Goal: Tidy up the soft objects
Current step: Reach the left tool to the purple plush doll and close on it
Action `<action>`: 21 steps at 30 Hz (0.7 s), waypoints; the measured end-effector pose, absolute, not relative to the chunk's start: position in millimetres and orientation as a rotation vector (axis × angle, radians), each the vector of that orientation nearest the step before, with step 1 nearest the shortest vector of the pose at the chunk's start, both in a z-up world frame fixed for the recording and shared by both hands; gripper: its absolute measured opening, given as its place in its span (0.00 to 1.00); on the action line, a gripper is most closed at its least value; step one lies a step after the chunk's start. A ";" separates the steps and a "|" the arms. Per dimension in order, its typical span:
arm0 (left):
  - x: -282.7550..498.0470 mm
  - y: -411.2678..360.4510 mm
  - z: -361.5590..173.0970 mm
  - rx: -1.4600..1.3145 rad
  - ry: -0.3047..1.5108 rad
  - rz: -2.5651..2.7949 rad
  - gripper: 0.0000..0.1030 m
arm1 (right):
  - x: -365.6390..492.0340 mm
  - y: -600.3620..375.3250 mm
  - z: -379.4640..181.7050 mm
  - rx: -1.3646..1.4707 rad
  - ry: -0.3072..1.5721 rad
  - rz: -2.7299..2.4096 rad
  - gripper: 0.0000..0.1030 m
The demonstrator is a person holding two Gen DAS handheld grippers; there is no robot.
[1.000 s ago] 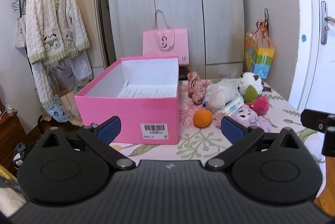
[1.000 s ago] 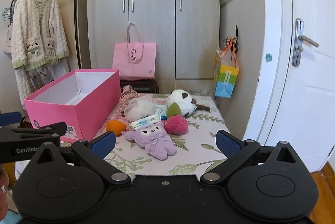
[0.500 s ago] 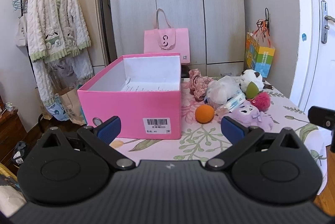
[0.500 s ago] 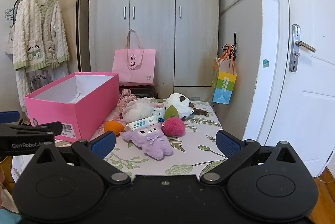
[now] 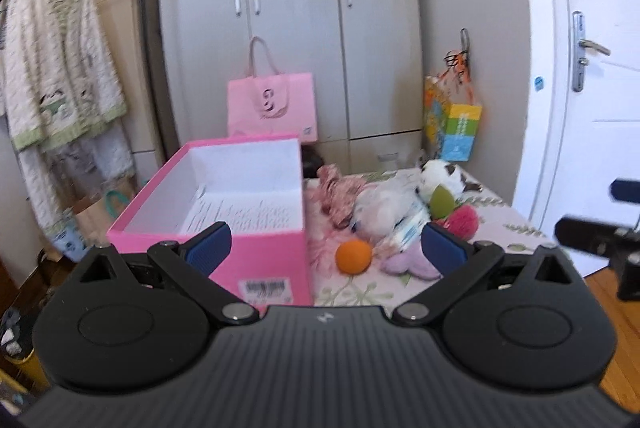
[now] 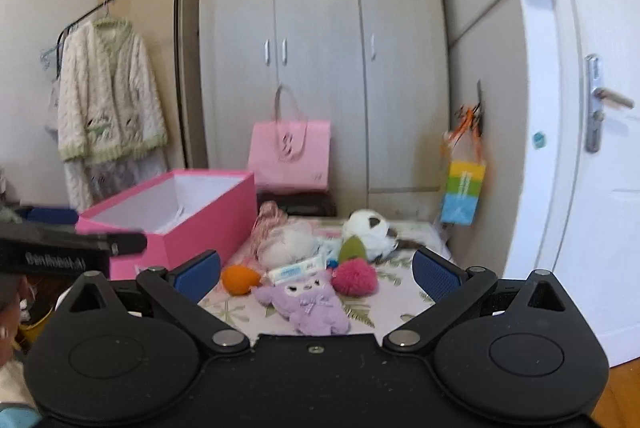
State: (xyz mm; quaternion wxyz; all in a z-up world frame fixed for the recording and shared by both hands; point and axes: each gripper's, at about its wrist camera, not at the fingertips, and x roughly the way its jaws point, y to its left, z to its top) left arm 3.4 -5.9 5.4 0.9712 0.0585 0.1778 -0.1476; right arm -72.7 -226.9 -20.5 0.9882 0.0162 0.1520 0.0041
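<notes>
**Lining up for the first toy, with both grippers empty**

Both grippers hang short of the pile, jaws spread wide and holding nothing. In the right wrist view the right gripper [image 6: 316, 274] frames the purple plush [image 6: 308, 304], which lies face up at the near edge of the floral-covered desk [image 6: 396, 284], low in the middle of the frame. Just beside it sit the pink pompom [image 6: 355, 278] to its right and the orange ball [image 6: 239, 279] to its left, with a white tube [image 6: 298, 268] touching its head. Behind, toward the frame's centre, are a white fluffy toy [image 6: 290, 242], a panda plush [image 6: 366, 228] and a pink scrunched fabric piece [image 6: 267, 222].

The pink box [image 5: 224, 212] stands open on the left of the desk, filling the centre-left of the left wrist view; it appears to hold nothing but a printed paper sheet. The left gripper [image 5: 324, 248] points between the box's near corner and the orange ball.

The step in hand is most likely an approach to the nearest toy. To do it well:

- Take the purple plush across its body, not by a limb, so it does not swing or drag the tube along.
- Come down steeply; a shallow sweep could roll the ball or pompom off the near edge.
- Close until the stuffing compresses firmly, since soft fabric slips from a light pinch.
- Keep the left gripper clear of the box mouth for the drop.
</notes>
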 end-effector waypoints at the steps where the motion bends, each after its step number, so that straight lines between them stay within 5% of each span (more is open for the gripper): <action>1: 7.8 -7.3 7.0 0.113 0.360 -0.308 1.00 | -66.4 -231.2 -19.8 0.037 0.325 0.027 1.00; 21: 96.9 -91.1 -59.3 0.110 0.604 -0.631 0.92 | 30.1 -242.8 -100.3 -0.072 0.463 0.247 0.94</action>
